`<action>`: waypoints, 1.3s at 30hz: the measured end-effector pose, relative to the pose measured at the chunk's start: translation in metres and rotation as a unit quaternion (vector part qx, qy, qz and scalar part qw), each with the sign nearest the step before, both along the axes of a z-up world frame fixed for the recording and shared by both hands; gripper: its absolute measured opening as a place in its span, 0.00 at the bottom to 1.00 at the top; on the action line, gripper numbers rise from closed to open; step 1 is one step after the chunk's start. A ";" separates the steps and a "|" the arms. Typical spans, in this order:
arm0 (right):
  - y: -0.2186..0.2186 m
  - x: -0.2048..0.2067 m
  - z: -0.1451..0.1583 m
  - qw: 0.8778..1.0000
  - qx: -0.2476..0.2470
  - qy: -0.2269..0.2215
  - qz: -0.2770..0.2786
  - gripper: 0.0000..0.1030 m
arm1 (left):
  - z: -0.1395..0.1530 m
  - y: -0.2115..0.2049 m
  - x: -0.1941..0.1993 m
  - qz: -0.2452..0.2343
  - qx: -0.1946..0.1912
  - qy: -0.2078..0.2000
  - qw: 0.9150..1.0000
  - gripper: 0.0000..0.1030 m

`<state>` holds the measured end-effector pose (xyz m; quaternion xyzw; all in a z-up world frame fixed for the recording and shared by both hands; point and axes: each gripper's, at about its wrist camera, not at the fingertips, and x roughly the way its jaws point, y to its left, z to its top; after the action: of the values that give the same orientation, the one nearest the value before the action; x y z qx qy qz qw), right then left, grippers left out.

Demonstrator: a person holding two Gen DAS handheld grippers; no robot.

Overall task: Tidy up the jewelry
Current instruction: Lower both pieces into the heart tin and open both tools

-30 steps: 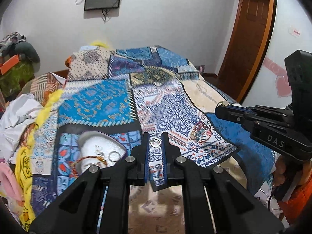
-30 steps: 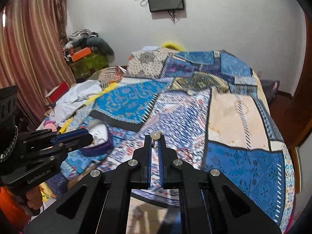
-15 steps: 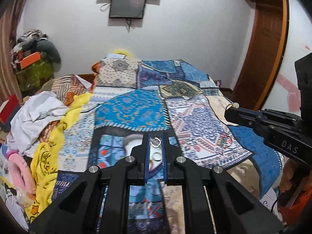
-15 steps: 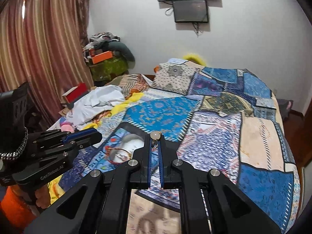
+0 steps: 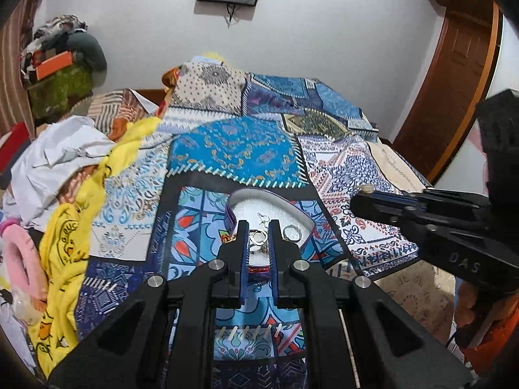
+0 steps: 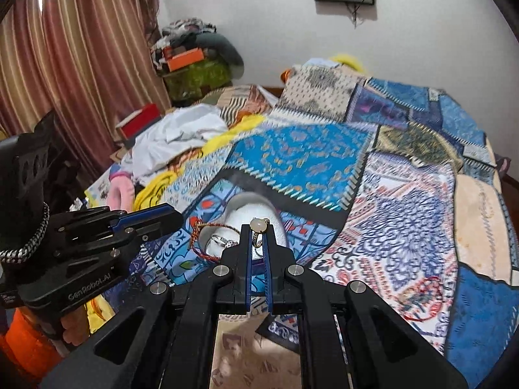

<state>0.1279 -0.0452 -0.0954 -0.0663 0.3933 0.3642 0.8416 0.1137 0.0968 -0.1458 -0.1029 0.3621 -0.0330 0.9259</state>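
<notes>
A heart-shaped jewelry box (image 5: 296, 207) with a white lining and purple wall lies open on the patchwork bedspread; it also shows in the right wrist view (image 6: 251, 207). Rings and a red-gold bangle (image 6: 207, 253) lie in it. My left gripper (image 5: 259, 231) is shut on a silver ring (image 5: 258, 236), just above the box. My right gripper (image 6: 259, 231) is shut on a ring with a pale round stone (image 6: 258, 225), over the box's near side. The right gripper (image 5: 365, 194) also shows in the left wrist view, right of the box.
A red beaded bracelet (image 6: 425, 295) lies on the bedspread to the right. White, yellow and pink clothes (image 5: 74, 175) are piled along the bed's left side. A wooden door (image 5: 454, 64) stands at the right; a striped curtain (image 6: 65, 64) hangs at the left.
Both grippers have swung left and come closer to the jewelry box, each still holding its ring. The box now sits directly beyond both sets of fingertips.
</notes>
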 end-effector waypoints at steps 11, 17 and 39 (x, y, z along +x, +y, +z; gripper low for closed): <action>0.025 0.027 -0.027 0.998 -0.032 0.038 0.025 0.05 | -0.020 -0.001 0.031 -0.024 -0.007 0.021 0.999 0.09; 0.031 0.038 -0.038 0.997 -0.043 0.059 0.032 0.05 | -0.027 -0.002 0.040 -0.031 -0.007 0.027 0.999 0.09; 0.019 0.030 -0.018 0.996 -0.030 0.074 0.025 0.11 | 0.006 -0.001 0.014 -0.008 0.027 0.009 1.000 0.12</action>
<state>0.1576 -0.0262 -0.1133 -0.0737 0.4636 0.3768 0.7985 0.1272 0.0958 -0.1403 -0.0753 0.3720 -0.0296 0.9247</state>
